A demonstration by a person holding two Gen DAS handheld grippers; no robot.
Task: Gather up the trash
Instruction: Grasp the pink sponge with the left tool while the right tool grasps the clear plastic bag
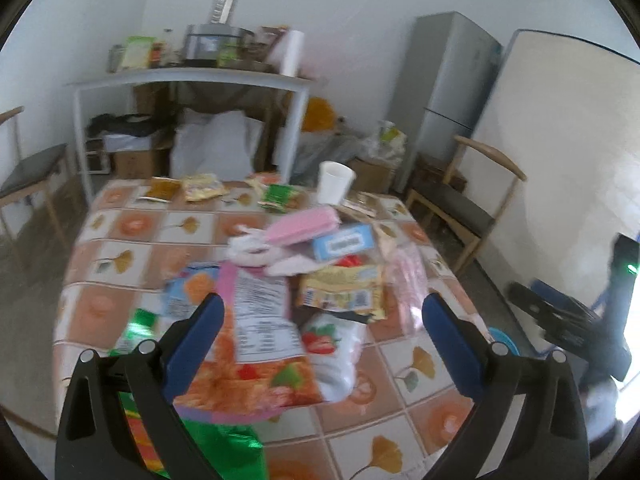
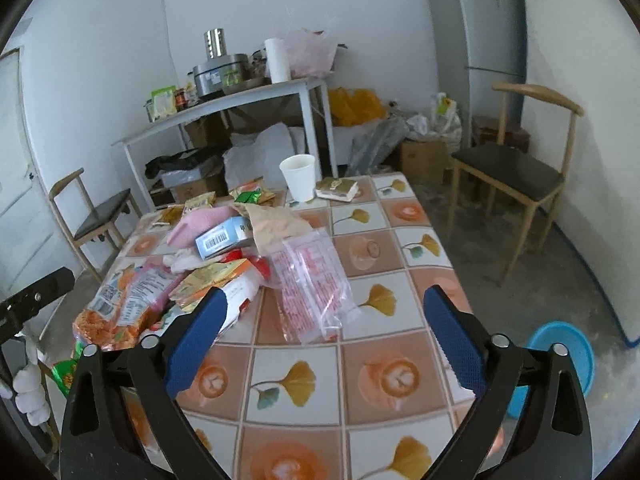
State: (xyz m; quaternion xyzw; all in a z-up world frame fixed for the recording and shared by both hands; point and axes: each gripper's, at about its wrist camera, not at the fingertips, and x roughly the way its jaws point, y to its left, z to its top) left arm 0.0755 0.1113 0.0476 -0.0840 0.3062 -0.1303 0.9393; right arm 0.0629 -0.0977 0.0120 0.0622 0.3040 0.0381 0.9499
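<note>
While wrappers (image 2: 132, 304) clutter the table (image 2: 360, 380), a cup (image 2: 299, 178) stands beyond.

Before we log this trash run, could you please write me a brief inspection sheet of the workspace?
Surface: table with tiled ginkgo-leaf cloth.
Job's things: wrapper pile, clear pink-printed bag, orange snack bag, white paper cup upright at far edge.
Clutter: wrapped sandwich biscuit beside cup.
Grippers: left gripper and right gripper open, empty, above the table.
Cables: nothing seen.
Surroundings: chair, fridge, blue basin on floor, loaded shelf table.
</note>
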